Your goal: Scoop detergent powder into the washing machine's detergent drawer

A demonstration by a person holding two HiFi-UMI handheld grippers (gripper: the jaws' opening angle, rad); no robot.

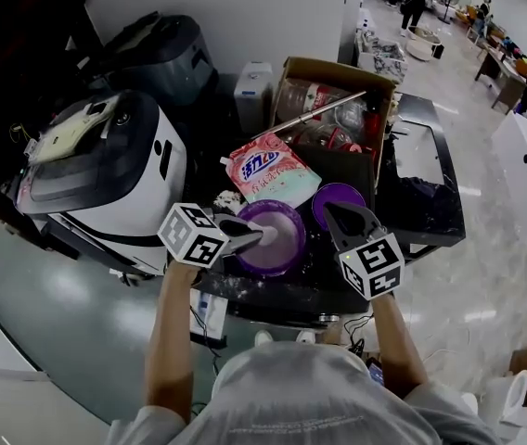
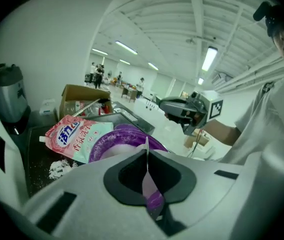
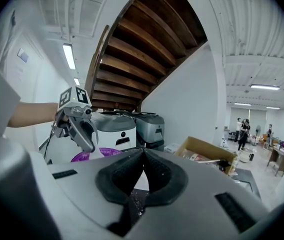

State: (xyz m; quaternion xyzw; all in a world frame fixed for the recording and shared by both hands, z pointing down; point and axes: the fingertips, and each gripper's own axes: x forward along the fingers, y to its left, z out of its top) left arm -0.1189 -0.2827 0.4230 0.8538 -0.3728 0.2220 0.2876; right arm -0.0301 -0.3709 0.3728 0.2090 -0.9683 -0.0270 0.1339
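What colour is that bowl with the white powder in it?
Purple; the bowl shows best in the head view.

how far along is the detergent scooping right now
Done: the round purple tub stands open, white powder showing, its purple lid beside it. In hand: the left gripper is shut on a thin purple-and-white scoop at the powder. Left: carrying powder to the white washing machine. The right gripper is shut, empty.
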